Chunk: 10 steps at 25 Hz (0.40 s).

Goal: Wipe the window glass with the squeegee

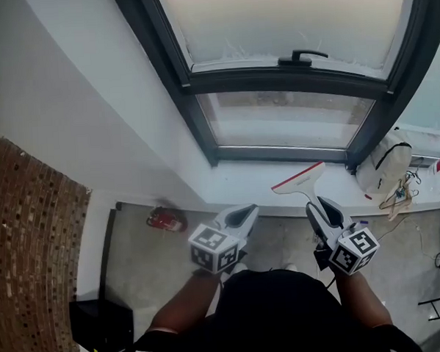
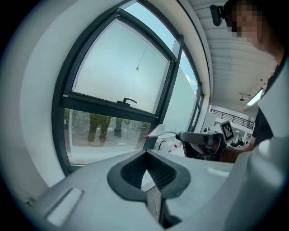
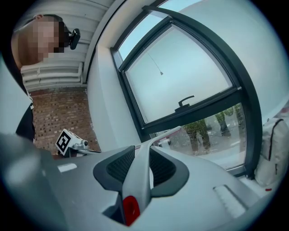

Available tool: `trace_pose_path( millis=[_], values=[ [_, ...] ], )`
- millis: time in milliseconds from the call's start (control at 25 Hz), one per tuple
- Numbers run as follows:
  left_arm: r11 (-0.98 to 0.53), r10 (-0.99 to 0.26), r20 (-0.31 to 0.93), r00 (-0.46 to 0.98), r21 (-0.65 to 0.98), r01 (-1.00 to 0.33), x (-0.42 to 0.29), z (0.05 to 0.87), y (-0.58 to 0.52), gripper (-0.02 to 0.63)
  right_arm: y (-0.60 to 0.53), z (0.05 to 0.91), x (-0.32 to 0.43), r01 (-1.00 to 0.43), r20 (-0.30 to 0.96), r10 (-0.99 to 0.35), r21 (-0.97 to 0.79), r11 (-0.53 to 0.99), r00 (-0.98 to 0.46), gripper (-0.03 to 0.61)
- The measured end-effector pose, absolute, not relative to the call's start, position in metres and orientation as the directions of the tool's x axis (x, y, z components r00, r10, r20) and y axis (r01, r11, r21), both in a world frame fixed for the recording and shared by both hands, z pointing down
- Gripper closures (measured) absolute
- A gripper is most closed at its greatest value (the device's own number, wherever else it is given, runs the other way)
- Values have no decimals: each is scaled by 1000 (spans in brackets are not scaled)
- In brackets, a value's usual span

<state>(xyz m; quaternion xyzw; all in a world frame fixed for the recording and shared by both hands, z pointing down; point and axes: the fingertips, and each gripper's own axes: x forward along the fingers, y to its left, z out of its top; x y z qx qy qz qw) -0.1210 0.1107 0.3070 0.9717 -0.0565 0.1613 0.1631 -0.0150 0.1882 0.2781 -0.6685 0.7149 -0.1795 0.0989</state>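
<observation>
Right gripper (image 1: 319, 206) pinching squeegee (image 1: 300, 181) handle, left gripper (image 2: 145, 154) pressed together, empty, white bag (image 1: 385, 166) on sill (image 1: 239, 187)

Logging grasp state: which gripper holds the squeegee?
The right gripper: its fingers clamp the white squeegee by its handle. The left gripper is shut on nothing.

squeegee (image 1: 300, 181) was white, red along the blade | window frame (image 1: 288, 80) was dark grey | upper pane (image 1: 285, 21) was frosted white | brick wall (image 1: 24, 233) was red-brown, fine brick pattern | left gripper (image 1: 240, 216) and right gripper (image 1: 322, 209) were pale grey with black-and-white square markings | bag (image 1: 381, 167) was white, black strap
</observation>
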Motion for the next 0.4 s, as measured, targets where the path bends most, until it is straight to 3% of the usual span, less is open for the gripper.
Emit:
trace_pose_path(
  millis=[400],
  values=[
    [-943, -56, 329, 943, 293, -158, -152, 302, 93, 614, 169, 275, -47, -938, 124, -988, -343, 41, -89, 451]
  ],
)
